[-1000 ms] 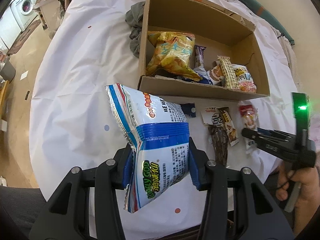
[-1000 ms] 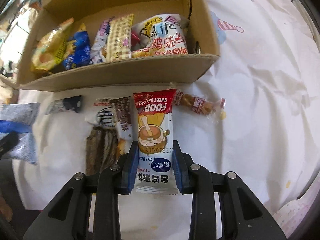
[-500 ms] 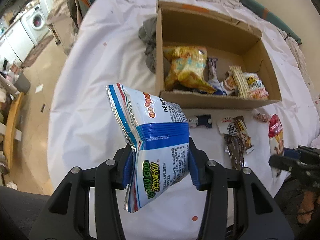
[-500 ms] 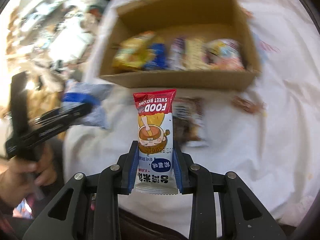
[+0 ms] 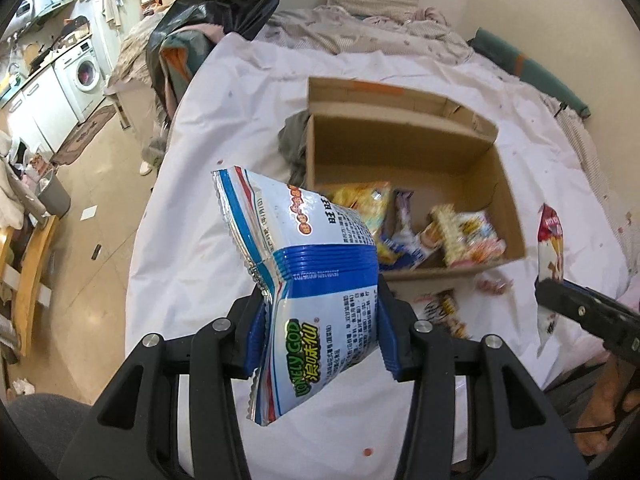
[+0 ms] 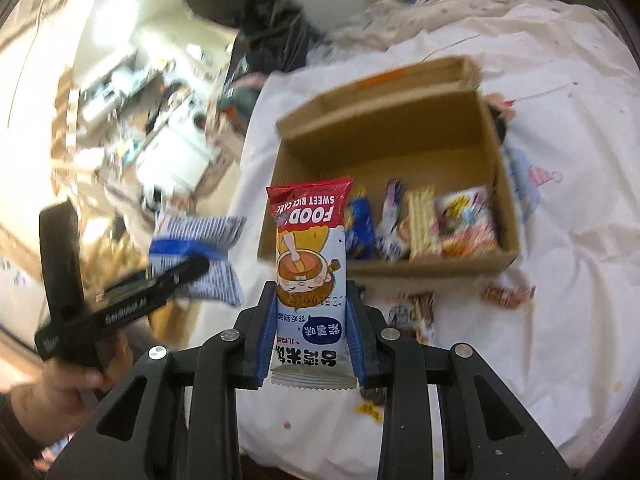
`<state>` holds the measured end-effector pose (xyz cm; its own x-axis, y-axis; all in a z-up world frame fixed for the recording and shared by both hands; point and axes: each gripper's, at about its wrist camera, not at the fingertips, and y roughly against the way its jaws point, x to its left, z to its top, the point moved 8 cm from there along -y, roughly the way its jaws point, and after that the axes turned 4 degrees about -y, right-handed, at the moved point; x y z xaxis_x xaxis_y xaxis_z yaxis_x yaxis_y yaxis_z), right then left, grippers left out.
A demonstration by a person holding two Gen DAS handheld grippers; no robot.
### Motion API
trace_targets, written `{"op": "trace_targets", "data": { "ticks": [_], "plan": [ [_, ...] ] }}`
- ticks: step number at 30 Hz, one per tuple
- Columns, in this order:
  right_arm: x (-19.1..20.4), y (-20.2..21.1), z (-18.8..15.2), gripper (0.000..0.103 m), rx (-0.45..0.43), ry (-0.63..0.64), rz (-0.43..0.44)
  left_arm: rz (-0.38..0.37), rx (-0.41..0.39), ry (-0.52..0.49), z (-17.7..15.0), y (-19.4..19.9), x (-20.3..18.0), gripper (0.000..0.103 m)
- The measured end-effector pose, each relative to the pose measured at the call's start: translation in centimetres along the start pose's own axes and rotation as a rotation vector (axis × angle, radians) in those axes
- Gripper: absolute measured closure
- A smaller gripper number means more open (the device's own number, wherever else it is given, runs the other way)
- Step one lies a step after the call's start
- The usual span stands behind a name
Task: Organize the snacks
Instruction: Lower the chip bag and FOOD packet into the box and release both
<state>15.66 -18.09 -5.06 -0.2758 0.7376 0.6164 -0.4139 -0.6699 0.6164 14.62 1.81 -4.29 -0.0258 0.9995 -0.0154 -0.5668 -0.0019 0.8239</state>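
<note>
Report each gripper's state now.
Left gripper: closed on the blue-and-white crinkled snack bag.
Right gripper: closed on the red-topped white rice cake packet.

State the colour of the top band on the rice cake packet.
Red, on the rice cake packet; right wrist view shows it best.

On the blue-white bag (image 5: 316, 280) in my left gripper (image 5: 318, 338) I read "LONELY GOD" in green letters, with Chinese characters beside it and small print I cannot make out. On the rice cake pack (image 6: 310, 276) in my right gripper (image 6: 312, 340) I read, upside down, "FOOD" and "SWEET RICE CAKE" on the red top. Below are Chinese characters. The packets in the box (image 6: 400, 136) are too blurred to read.
</note>
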Motion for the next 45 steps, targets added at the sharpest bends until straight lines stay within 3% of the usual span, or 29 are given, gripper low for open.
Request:
{"op": "trace_targets", "data": {
  "ticks": [12,30,45],
  "plan": [
    [-4.2,1.1,4.9,0.070,-0.103,-0.131,-0.045,-0.024,-0.051,-0.056,4.4,-0.8,-3.0,0.061],
    [-7.0,-4.5,6.9,0.070,-0.021,-0.117,-0.176,-0.080,-0.023,-0.042,6.7,-6.1,-3.2,0.061],
    [-9.3,-8.4,7.0,0.070,0.050,-0.138,-0.254,-0.161,-0.019,-0.175,7.2,-11.0,-7.8,0.060]
  ]
}}
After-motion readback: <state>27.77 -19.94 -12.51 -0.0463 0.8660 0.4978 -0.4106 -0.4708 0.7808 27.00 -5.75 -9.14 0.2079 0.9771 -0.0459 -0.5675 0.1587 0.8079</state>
